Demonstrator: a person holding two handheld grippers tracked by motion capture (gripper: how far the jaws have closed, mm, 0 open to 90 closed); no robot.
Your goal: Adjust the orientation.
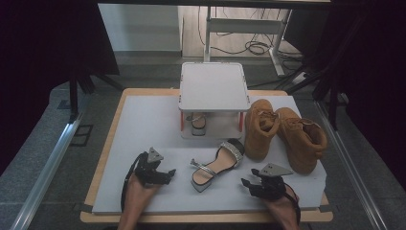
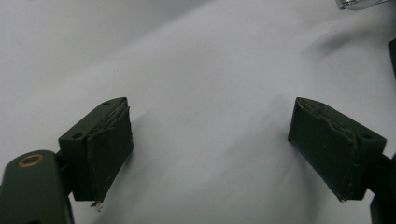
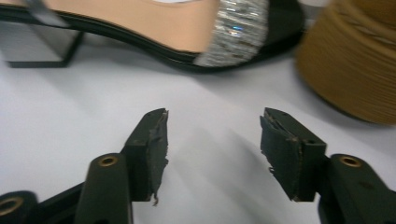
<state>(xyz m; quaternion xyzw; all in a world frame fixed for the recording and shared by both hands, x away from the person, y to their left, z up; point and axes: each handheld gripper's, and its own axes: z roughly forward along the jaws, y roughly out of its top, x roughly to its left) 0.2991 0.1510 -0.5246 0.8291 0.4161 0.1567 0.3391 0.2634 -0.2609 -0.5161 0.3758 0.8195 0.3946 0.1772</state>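
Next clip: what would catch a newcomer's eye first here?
Probably the pair of tan boots at the right of the grey mat, beside a small white two-tier rack. A silver-strapped sandal lies mid-mat between the open left gripper and open right gripper; its mate sits under the rack.

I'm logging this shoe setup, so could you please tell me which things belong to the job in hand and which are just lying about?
In the job:
- silver-strapped sandal lying between the two tongs
- left tongs, open
- right tongs, open
- white two-tier rack, likely, as its lower shelf holds a second sandal

Lying about:
- two tan boots at the right
- cables on the floor beyond the table
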